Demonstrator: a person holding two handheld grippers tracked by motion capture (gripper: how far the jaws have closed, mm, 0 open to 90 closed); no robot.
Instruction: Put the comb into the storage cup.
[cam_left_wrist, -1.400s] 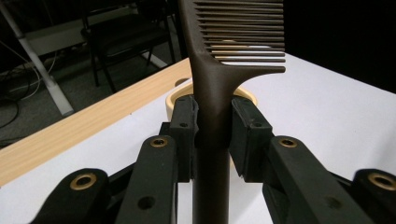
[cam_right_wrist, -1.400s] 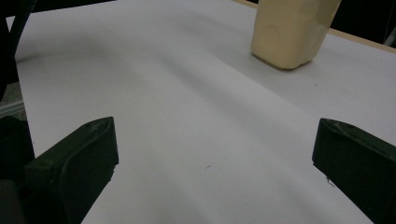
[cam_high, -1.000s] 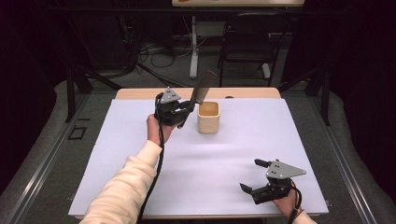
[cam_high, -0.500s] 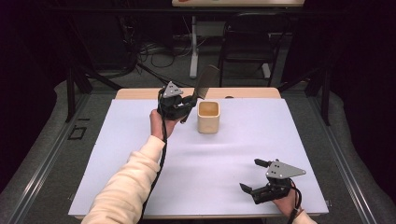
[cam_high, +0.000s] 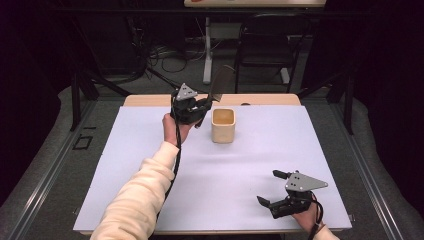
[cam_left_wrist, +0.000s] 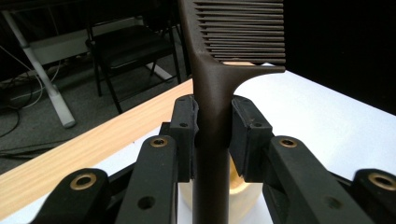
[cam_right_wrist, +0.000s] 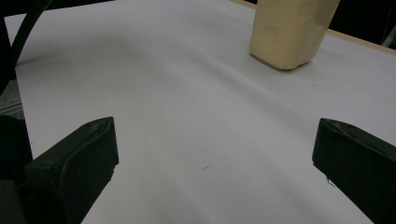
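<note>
I count one comb (cam_left_wrist: 212, 93) clamped in my left gripper (cam_high: 192, 107) beside one beige cup (cam_high: 223, 125). My right gripper (cam_high: 280, 192) rests spread wide on the white table (cam_high: 150, 140), holding nothing

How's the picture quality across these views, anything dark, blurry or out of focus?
High view: the white table cover is evenly lit, the room behind nearly black. Left gripper view: the comb is sharp, the chair behind slightly soft. Right gripper view: the near black pads blur a little; the beige cup casts a faint shadow.

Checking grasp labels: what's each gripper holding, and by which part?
Left gripper clamps the dark comb by its handle, just below the teeth. Right gripper is open, holding nothing.
</note>
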